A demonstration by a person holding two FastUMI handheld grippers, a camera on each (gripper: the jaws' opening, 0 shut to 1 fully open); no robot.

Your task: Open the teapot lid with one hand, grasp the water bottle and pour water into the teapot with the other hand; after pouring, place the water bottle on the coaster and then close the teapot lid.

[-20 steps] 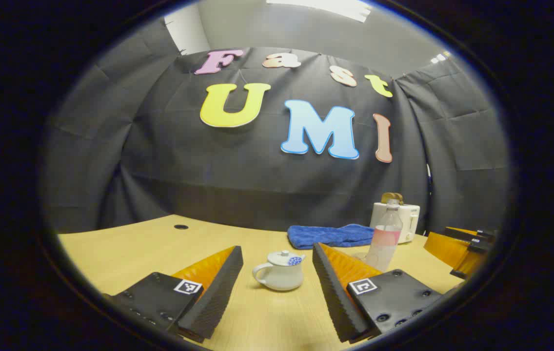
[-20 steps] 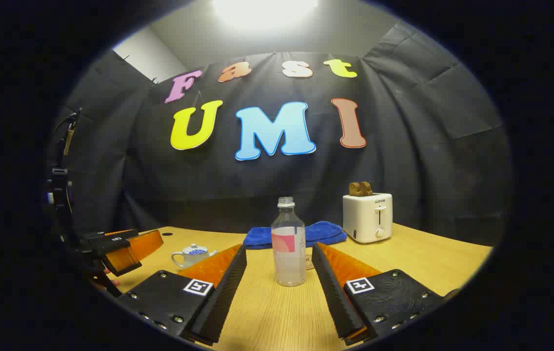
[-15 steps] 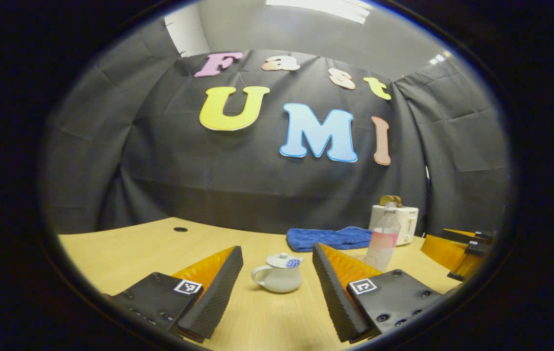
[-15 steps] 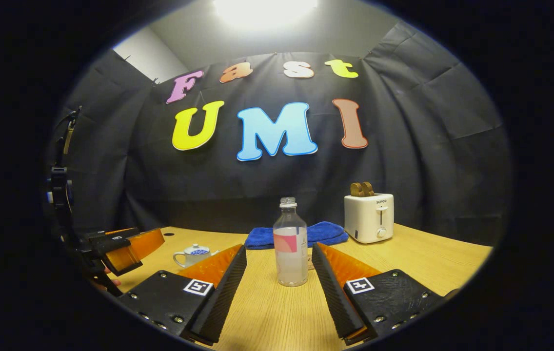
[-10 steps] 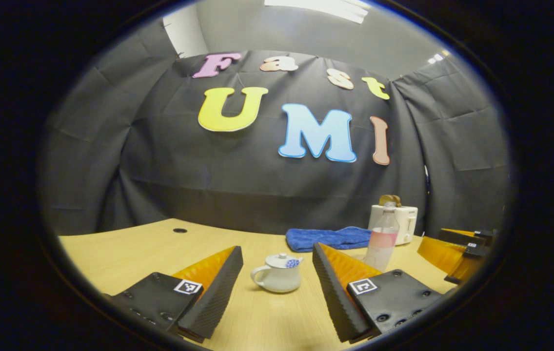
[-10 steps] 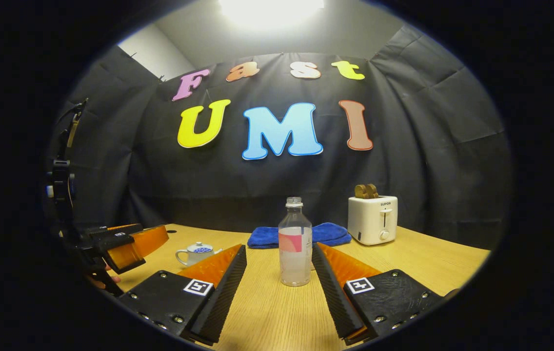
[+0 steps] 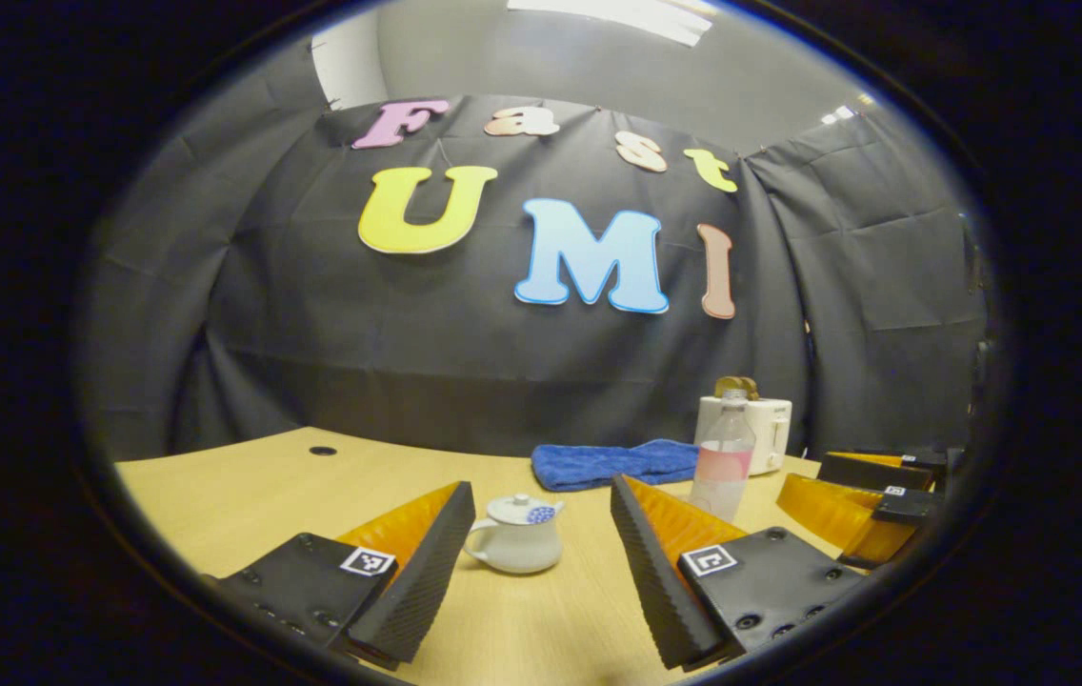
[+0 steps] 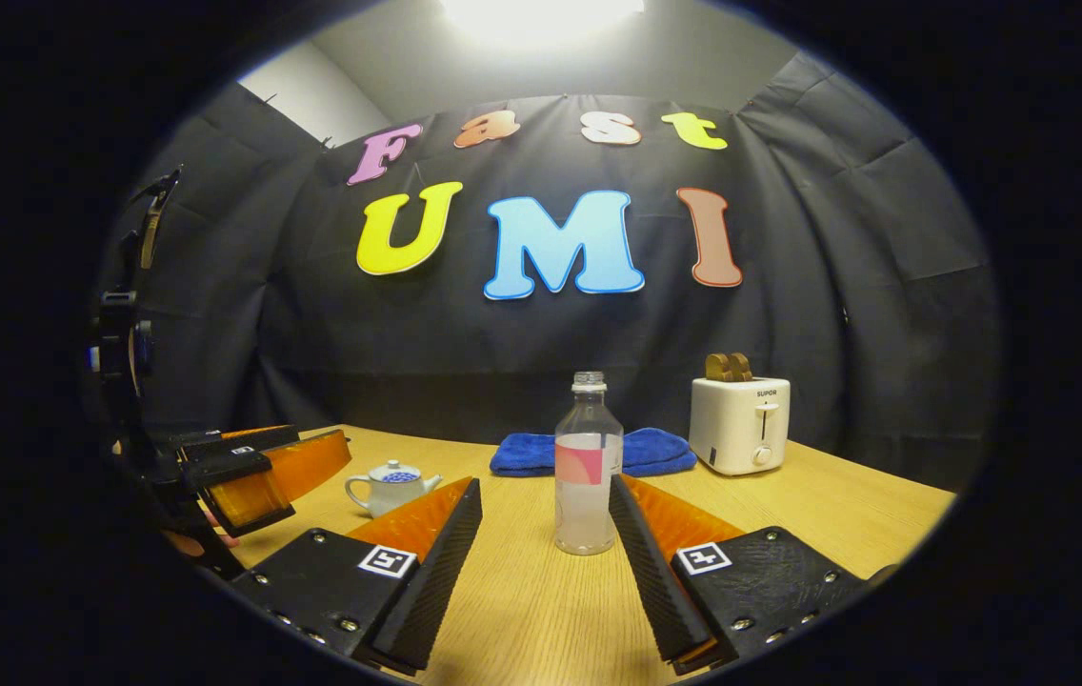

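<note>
A small white teapot (image 7: 514,545) with a blue-patterned lid on it stands on the wooden table (image 7: 265,476), just beyond my open left gripper (image 7: 539,495) and slightly left of its centre line. A clear water bottle (image 8: 587,476) with a pink label, no cap and partly full stands upright ahead of my open right gripper (image 8: 541,491), close to the inner side of its right finger. The bottle (image 7: 722,465) appears right of the teapot in the left gripper view. The teapot (image 8: 390,486) sits left of the bottle in the right gripper view. Neither gripper holds anything.
A folded blue towel (image 8: 593,453) lies at the back of the table. A white toaster (image 8: 741,424) with bread in it stands to its right. The other gripper (image 7: 860,505) hovers at the right, and the left gripper (image 8: 255,472) shows at the far left.
The left gripper view has swung right, so the teapot sits further left between the fingers. The right gripper has come slightly closer to the bottle. Both grippers stay open.
</note>
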